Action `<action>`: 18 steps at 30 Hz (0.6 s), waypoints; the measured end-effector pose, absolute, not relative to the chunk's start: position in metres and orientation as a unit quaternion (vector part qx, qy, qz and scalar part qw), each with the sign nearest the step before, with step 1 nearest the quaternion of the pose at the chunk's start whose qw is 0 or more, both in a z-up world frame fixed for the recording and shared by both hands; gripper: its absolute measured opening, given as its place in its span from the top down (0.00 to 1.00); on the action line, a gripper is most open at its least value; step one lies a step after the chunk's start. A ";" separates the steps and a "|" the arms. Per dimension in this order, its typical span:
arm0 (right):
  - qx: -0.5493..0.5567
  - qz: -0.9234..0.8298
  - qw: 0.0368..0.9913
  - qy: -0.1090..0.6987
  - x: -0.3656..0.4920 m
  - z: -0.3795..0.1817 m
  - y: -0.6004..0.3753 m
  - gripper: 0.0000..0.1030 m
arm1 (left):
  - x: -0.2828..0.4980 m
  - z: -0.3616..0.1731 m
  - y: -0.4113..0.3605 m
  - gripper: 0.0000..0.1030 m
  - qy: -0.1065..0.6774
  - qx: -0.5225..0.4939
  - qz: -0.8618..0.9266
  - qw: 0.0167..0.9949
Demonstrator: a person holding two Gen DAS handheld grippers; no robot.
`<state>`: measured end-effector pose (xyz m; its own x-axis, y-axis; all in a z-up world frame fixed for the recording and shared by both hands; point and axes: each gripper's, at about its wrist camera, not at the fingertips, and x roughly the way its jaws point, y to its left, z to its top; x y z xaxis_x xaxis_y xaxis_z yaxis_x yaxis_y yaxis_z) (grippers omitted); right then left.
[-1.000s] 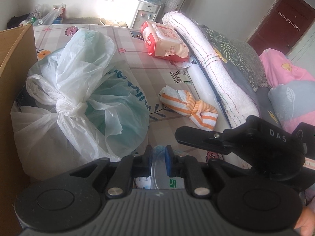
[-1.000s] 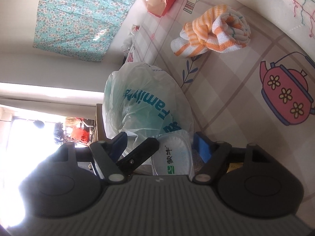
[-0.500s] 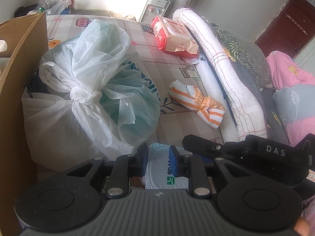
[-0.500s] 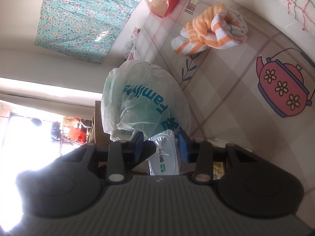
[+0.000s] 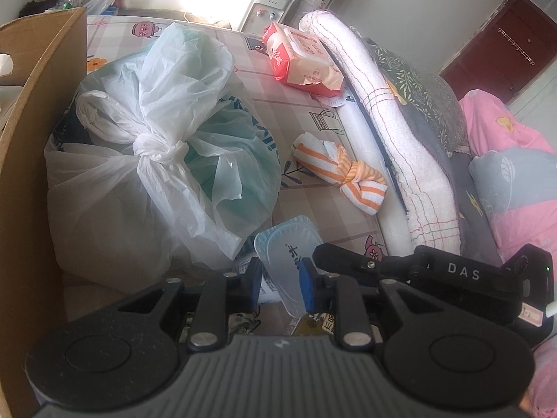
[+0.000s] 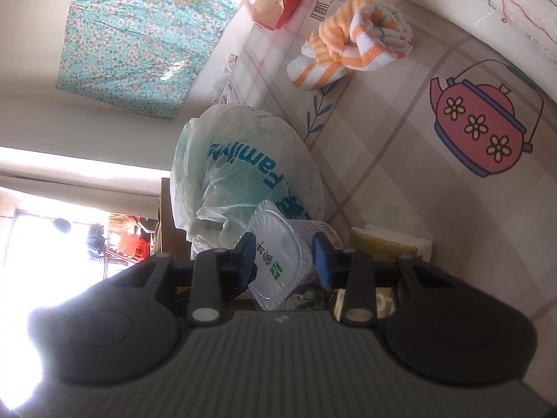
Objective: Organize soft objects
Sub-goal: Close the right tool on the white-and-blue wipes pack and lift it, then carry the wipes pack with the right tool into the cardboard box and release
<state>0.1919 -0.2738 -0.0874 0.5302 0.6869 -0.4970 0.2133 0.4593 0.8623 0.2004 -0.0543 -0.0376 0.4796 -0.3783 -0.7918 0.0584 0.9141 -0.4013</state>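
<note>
On the patterned mat (image 5: 306, 160), we are clamping a clear plastic pack (image 5: 290, 254) with the left gripper (image 5: 280, 283); the right gripper (image 6: 284, 258), having just closed, is gripping it too.

A home bedroom: a bed with pink bedding (image 5: 515, 160), a water dispenser (image 5: 264, 7) and a floral curtain (image 6: 139, 41).

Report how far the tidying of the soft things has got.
Done: nothing clearly. The tied plastic bag sits beside the cardboard box. In hand: both the left gripper and right gripper pinch the clear wipes pack. Left: striped towel and red tissue pack lie loose.
</note>
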 end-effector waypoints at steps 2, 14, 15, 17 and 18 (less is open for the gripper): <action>0.488 0.166 0.727 0.454 0.192 -0.085 -0.271 0.71 | 0.201 -0.040 -0.057 0.80 0.495 -0.155 -0.128 0.846; 0.452 0.167 0.749 0.455 0.206 -0.084 -0.265 0.74 | 0.204 -0.047 -0.046 0.79 0.493 -0.177 -0.120 0.844; 0.453 0.174 0.745 0.457 0.207 -0.085 -0.262 0.74 | 0.203 -0.047 -0.046 0.79 0.492 -0.174 -0.119 0.845; 0.440 0.175 0.752 0.457 0.206 -0.081 -0.258 0.75 | 0.200 -0.044 -0.048 0.82 0.489 -0.172 -0.123 0.846; 0.428 0.172 0.761 0.457 0.204 -0.077 -0.255 0.75 | 0.199 -0.041 -0.048 0.82 0.486 -0.170 -0.127 0.848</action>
<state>0.2041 -0.2549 -0.0775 0.5238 0.6533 -0.5467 0.1289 0.5736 0.8090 0.1986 -0.0484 -0.0415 0.4962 -0.3801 -0.7806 0.0498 0.9101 -0.4115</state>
